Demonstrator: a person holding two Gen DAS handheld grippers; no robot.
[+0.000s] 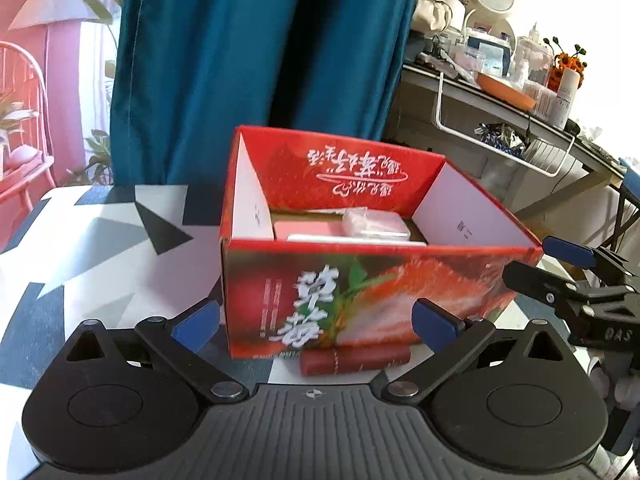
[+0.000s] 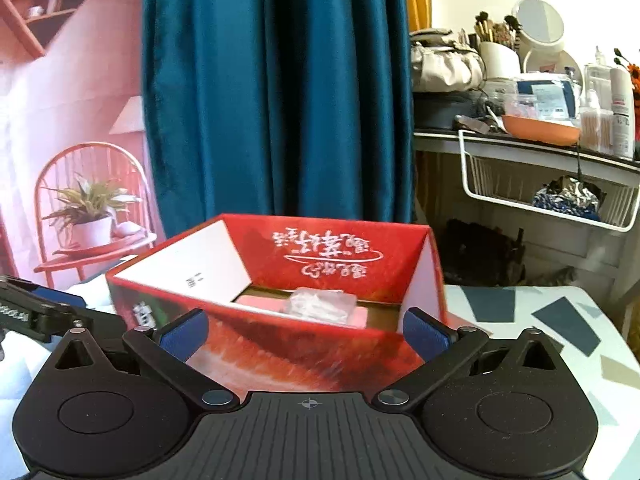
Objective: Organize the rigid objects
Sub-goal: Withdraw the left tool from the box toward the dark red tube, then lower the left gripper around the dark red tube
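Left gripper [image 1: 316, 322] and right gripper [image 2: 306, 338], both spread wide and empty, flank the red carton [image 1: 360, 280] holding 2 flat items; the red tube [image 1: 354, 360] beside its wall risks being knocked off the table [image 1: 100, 240].

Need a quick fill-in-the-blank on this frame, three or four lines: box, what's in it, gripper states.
1. The strawberry box stands on the patterned table with its top ____.
2. Both the left gripper and the right gripper have their jaws ____.
3. The clear plastic packet lies on a flat ____ item inside the box.
4. Behind the box hangs a ____ curtain.

Missing words: open; open; pink; teal
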